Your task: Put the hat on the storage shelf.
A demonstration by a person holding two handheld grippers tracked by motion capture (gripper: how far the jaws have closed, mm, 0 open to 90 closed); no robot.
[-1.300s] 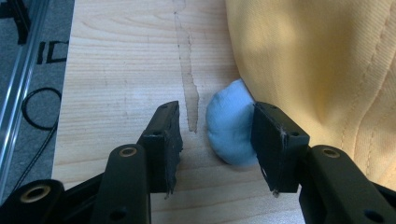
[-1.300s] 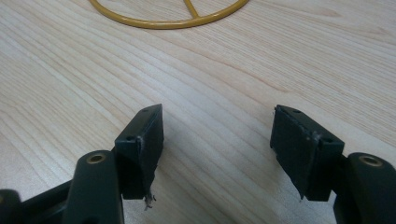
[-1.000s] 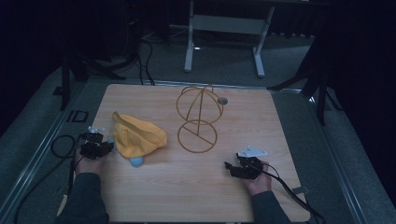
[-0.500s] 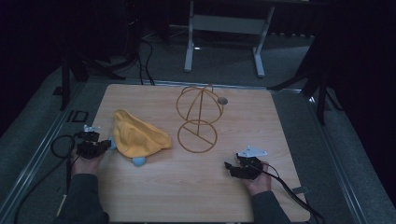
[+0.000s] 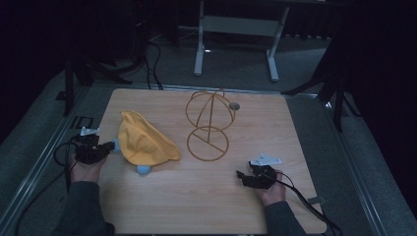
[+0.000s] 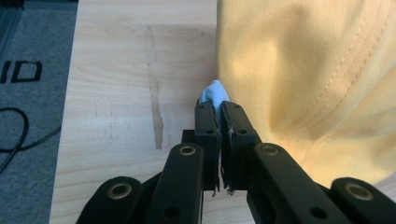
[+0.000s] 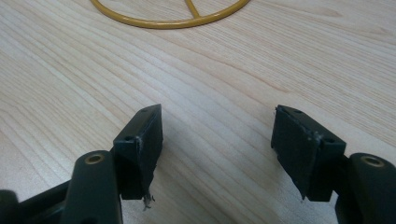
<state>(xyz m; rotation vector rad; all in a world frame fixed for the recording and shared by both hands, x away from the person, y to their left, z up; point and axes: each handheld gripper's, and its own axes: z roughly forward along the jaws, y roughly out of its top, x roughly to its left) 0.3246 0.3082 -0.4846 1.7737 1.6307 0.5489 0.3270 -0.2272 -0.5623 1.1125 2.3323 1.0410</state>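
Left gripper pinches the hat's blue edge

Left gripper (image 6: 218,114) is shut tight on the blue edge (image 6: 213,92) of the yellow hat (image 5: 142,142), at the table's (image 5: 295,123) left side. Wire stand (image 5: 209,123) sits to the hat's right. Right gripper (image 5: 243,177), wide open, rests far off.

Your table (image 5: 305,128) carries a gold wire stand (image 5: 208,125) (a round ring base lying flat, a wire globe upright above it) near the middle of its far edge. A small grey disc (image 5: 234,105) sits just beside the globe, toward the far edge.
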